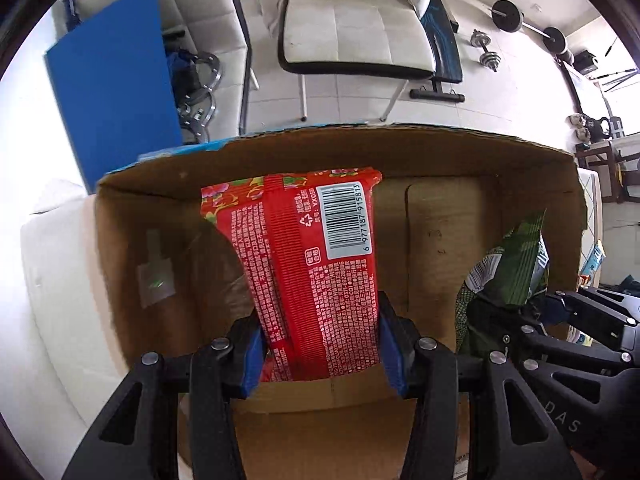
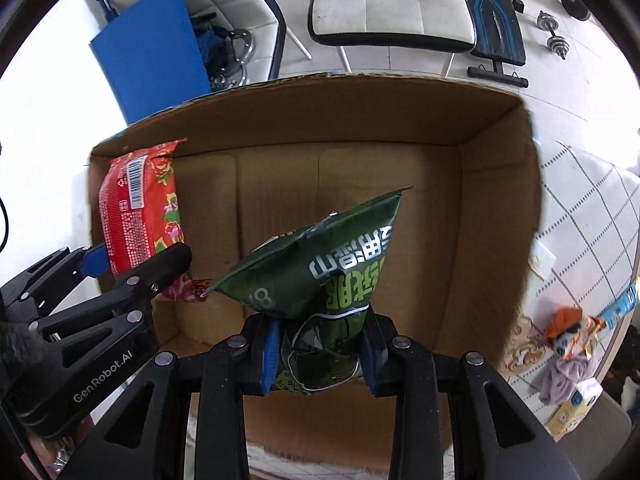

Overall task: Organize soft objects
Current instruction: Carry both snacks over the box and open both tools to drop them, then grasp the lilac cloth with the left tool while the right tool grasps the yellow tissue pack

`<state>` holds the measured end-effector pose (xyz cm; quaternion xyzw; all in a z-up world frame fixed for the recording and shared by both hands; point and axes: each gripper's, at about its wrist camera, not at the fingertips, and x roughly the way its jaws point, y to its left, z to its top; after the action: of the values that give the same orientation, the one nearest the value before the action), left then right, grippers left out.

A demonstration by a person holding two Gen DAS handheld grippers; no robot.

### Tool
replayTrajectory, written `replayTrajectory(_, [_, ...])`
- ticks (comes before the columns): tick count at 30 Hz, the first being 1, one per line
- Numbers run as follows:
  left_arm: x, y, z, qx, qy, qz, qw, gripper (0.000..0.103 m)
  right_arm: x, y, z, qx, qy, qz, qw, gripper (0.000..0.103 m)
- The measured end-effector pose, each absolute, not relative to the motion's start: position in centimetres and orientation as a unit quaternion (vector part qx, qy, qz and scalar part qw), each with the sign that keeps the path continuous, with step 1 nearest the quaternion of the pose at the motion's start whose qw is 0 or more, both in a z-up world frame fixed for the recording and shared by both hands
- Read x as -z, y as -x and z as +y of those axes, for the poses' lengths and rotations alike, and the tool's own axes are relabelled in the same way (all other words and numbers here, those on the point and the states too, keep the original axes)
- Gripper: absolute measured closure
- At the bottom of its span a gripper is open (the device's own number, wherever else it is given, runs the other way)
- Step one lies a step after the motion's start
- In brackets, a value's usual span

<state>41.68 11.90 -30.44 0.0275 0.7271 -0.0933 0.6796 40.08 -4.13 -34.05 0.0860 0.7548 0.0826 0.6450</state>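
My left gripper [image 1: 320, 344] is shut on a red snack packet [image 1: 308, 264] with a barcode, held over the open cardboard box [image 1: 440, 160]. My right gripper [image 2: 320, 352] is shut on a dark green snack bag [image 2: 324, 268], also held over the box [image 2: 480, 208]. In the left wrist view the green bag [image 1: 508, 272] and the right gripper [image 1: 532, 312] show at the right. In the right wrist view the red packet [image 2: 136, 208] and the left gripper [image 2: 132, 264] show at the left. The box floor below both looks bare.
A white surface [image 1: 60, 280] lies left of the box. Right of it a checked cloth [image 2: 580, 216] bears a small plush toy [image 2: 568, 344] and a small carton [image 2: 576, 404]. Beyond the box stand a white chair [image 1: 352, 32], a blue board [image 1: 116, 80] and dumbbells [image 1: 488, 52].
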Motion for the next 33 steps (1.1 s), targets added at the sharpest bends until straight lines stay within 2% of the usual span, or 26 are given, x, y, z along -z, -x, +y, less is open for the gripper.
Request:
replayTrajectory(3, [31.6,-42.4,12.0,0.101,-0.018,0.738,0.667,0.057,35.4,-40.9,-3.7,-0.089,-0.08,0.762,0.636,0.066])
replayTrajectory(5, [31.9,-42.7,12.1,0.096,-0.013,0.743,0.663,0.057,35.8,-41.4,-3.4,-0.094,-0.074,0.766,0.631,0.06])
replayTrajectory(8, [31.9,-42.9,12.5,0.092,-0.004,0.746,0.66,0.057,35.5,-41.6,-3.7,-0.083,-0.067,0.762,0.639,0.042])
replayTrajectory(9, [31.7,-42.9,12.7,0.094,0.005,0.745,0.66,0.057,35.3,-41.6,-3.9,-0.08,-0.069,0.76,0.641,0.032])
replayTrajectory(10, [31.5,-42.7,12.9,0.094,0.01,0.744,0.661,0.053,35.1,-41.5,-4.1,-0.078,-0.07,0.758,0.644,0.023])
replayTrajectory(11, [31.3,-42.5,13.0,0.093,0.011,0.744,0.662,0.049,34.9,-41.3,-4.2,-0.076,-0.07,0.756,0.647,0.021])
replayTrajectory(13, [31.0,-41.9,13.2,0.087,0.004,0.74,0.667,0.034,34.3,-40.5,-4.2,-0.071,-0.057,0.755,0.649,0.02])
replayTrajectory(15, [30.5,-41.1,13.3,0.083,-0.007,0.735,0.673,0.029,33.9,-39.8,-4.2,-0.07,-0.051,0.753,0.653,0.017])
replayTrajectory(17, [30.2,-40.3,13.6,0.071,-0.016,0.731,0.678,0.016,33.2,-38.7,-4.1,-0.065,-0.048,0.749,0.657,0.012])
replayTrajectory(18, [30.1,-40.1,13.8,0.067,-0.018,0.729,0.681,0.014,32.7,-38.0,-4.0,-0.064,-0.047,0.745,0.662,0.011])
replayTrajectory(20, [29.6,-39.0,14.4,0.064,-0.002,0.724,0.687,0.013,32.1,-36.7,-4.0,-0.059,-0.044,0.737,0.672,0.004])
replayTrajectory(23, [28.5,-37.2,15.1,0.058,0.018,0.715,0.696,0.013,31.3,-34.5,-3.9,-0.06,-0.041,0.729,0.681,0.004])
replayTrajectory(33, [22.7,-29.8,14.2,0.029,-0.011,0.667,0.744,0.013,26.8,-26.8,-4.4,-0.09,-0.054,0.688,0.718,0.004])
